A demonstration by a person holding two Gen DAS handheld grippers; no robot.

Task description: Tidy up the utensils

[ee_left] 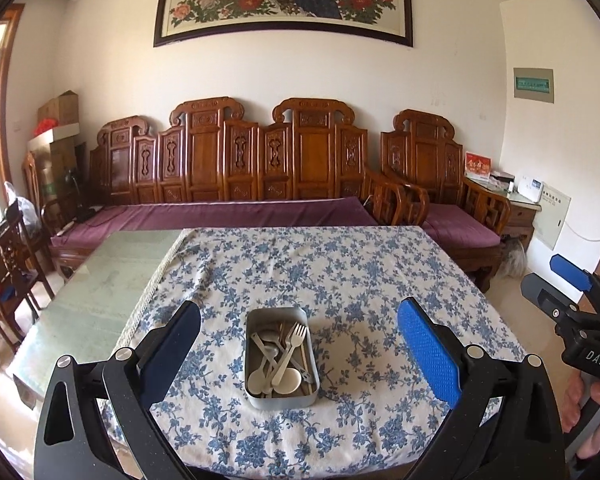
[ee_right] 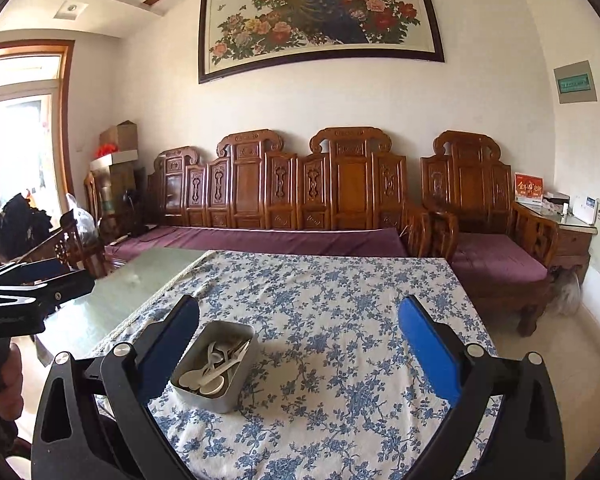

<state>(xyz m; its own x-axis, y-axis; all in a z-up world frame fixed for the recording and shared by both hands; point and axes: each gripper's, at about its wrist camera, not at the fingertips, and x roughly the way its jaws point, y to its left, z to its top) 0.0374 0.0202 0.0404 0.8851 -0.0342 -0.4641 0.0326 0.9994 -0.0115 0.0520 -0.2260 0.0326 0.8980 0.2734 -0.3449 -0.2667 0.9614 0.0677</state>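
Near the front edge of the tabletop, on a flowered cloth, one metal tin holds tangled spoons and one fork, too overlapped to count. The left gripper and right gripper hover apart, fingers spread, empty.

Left gripper is held level above the desk, jaws spread wide, nothing gripped between the blue pads. Right gripper is posed the same: jaws wide apart, pads bare. Both are carried side by side, well apart. A hand is seen wrapped on the right gripper's handle; another hand is seen on the left gripper's handle.
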